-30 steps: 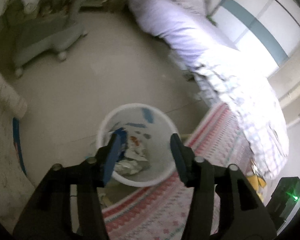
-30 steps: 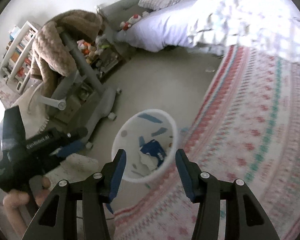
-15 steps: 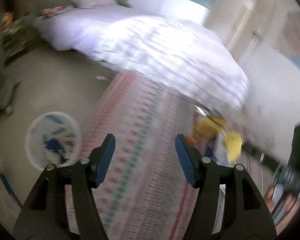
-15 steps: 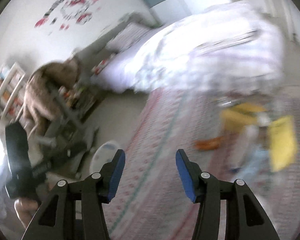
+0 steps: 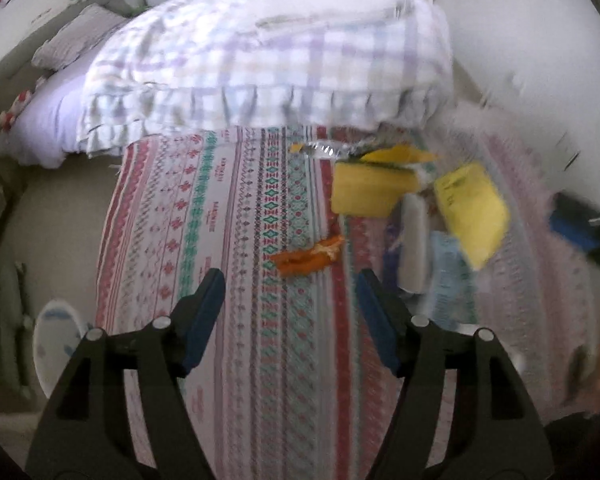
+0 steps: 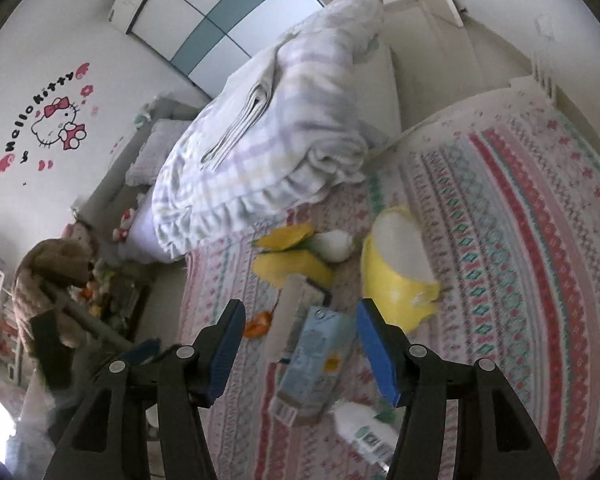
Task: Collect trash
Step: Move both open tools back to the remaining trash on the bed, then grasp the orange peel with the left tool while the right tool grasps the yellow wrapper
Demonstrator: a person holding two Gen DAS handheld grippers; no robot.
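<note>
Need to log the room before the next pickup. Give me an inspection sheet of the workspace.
Surface: patterned rug over a pale floor.
Job's things: orange peel, yellow bags, light blue carton, white bottle and a clear wrapper lie on the rug; white bin stands off the rug's edge.
Clutter: checked quilt piled on the bed.
Grippers: left gripper and right gripper both open, jaws just widening, nothing between them.
Cables: nothing seen.
Surroundings: cartoon wall sticker, brown blanket draped over a grey frame.
</note>
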